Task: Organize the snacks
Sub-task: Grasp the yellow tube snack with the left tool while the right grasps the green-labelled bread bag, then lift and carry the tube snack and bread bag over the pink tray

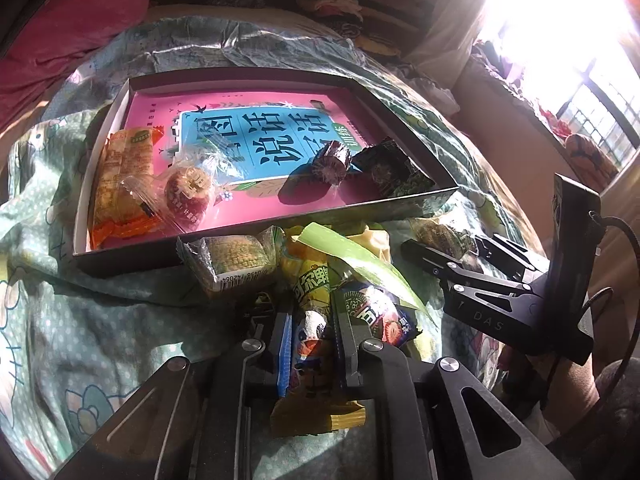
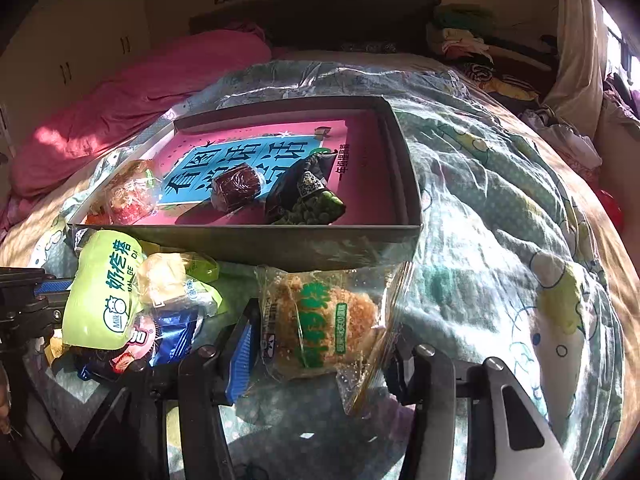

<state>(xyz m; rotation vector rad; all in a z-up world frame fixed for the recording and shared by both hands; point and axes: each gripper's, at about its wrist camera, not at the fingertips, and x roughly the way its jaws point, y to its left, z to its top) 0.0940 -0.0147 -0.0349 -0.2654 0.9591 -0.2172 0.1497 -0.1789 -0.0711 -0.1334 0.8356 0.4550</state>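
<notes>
A shallow grey box (image 1: 280, 216) (image 2: 320, 240) with a pink-and-blue book in it lies on the bed and holds several wrapped snacks. A pile of loose snacks (image 1: 304, 264) (image 2: 132, 304) lies just in front of it. My left gripper (image 1: 312, 344) is shut on a yellow-and-orange snack packet (image 1: 316, 360) from the pile. My right gripper (image 2: 320, 340) is open around a clear-wrapped floss cake with a green label (image 2: 320, 320), which rests on the quilt. The right gripper also shows in the left wrist view (image 1: 472, 256).
A green cartoon-print quilt (image 2: 500, 240) covers the bed. A pink pillow (image 2: 140, 92) lies behind the box. Folded clothes (image 2: 460, 40) are stacked by the headboard. A bright window (image 1: 560, 40) is to the right.
</notes>
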